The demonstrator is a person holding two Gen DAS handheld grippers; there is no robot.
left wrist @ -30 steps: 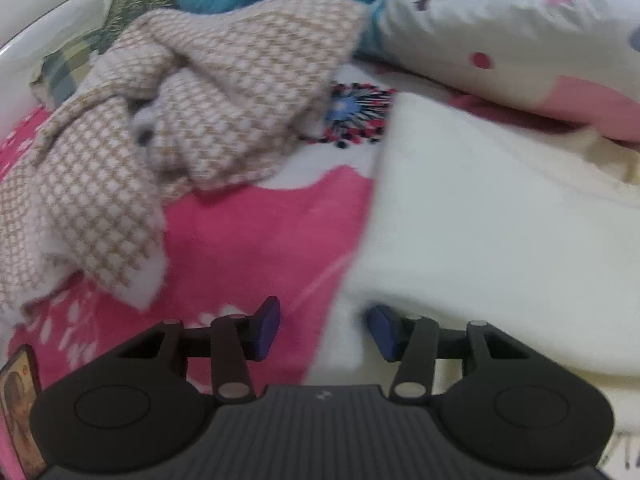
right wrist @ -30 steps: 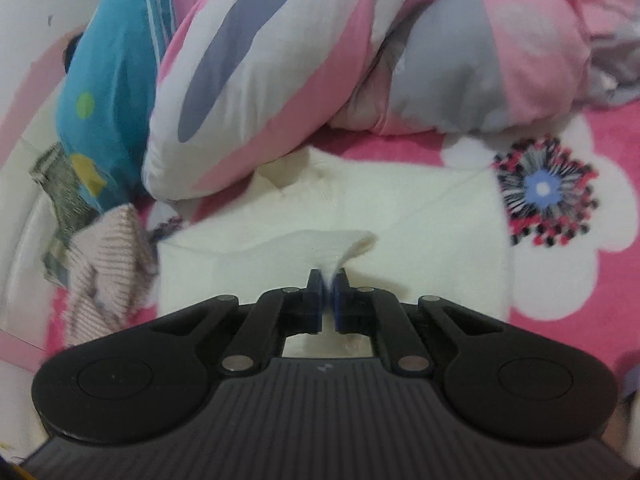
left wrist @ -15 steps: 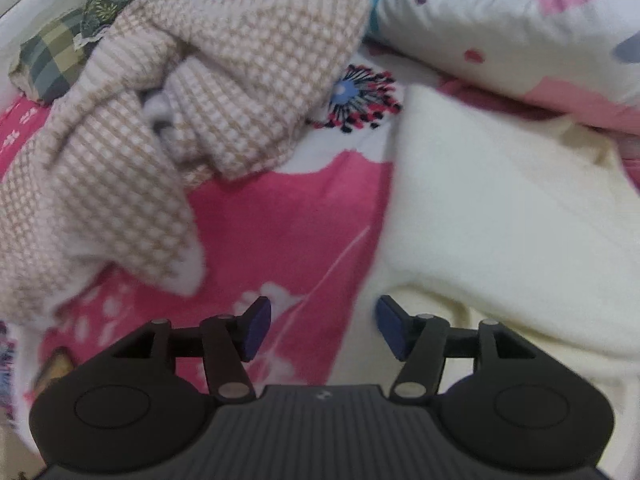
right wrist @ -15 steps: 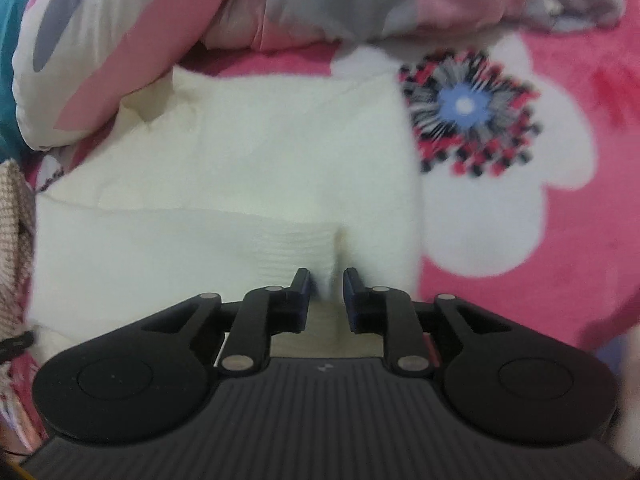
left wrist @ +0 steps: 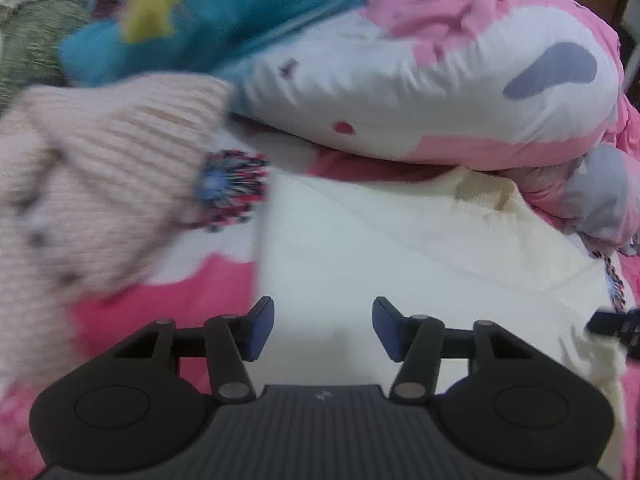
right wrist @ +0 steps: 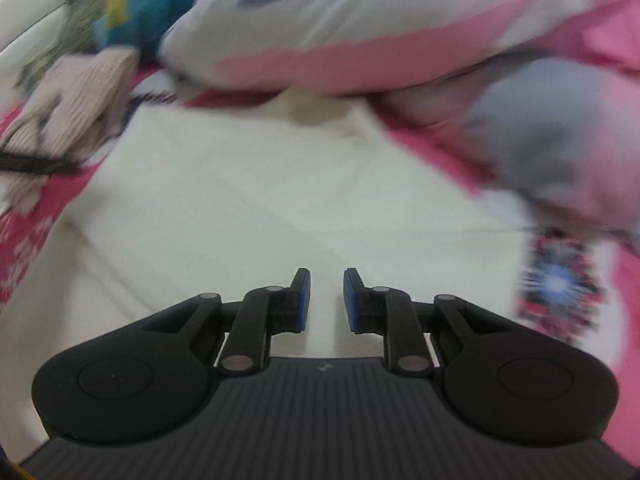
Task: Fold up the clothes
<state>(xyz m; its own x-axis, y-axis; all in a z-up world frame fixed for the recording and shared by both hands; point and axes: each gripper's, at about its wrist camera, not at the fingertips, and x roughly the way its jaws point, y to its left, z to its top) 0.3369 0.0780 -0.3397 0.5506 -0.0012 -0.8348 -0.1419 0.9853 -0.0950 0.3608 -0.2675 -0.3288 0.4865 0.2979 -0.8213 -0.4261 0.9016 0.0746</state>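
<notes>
Cream sweater [left wrist: 420,248] lies spread flat on the bed, over a bright pink flowered blanket [left wrist: 168,312], its neckline [left wrist: 480,194] turned toward the heaped bedding along the bed's far edge. A pink, white and grey quilt [left wrist: 420,92] is piled there, touching the collar end of the sweater, and a teal cushion with a yellow patch [left wrist: 192,20] sits behind it toward the far left corner.

To the left of the sweater, a crumpled beige-and-white checked knit [left wrist: 92,184] lies bunched on the blanket, just beside the sweater's left edge, with a red, blue and black starburst print of the blanket [left wrist: 232,188] showing between them.

Left gripper [left wrist: 323,328] hovers over the sweater's near left edge with its fingers spread well apart and nothing between them. Right gripper [right wrist: 327,300] hangs over the middle of the cream fabric; its jaws have just been opening, and now the fingers stand a little apart, released, with only the flat cloth showing in the gap below them. From the left wrist view a dark piece of the other tool juts in at the right edge.

Both views are smeared with motion, and I can read no label, brand or writing anywhere on the clothes or bedding.
</notes>
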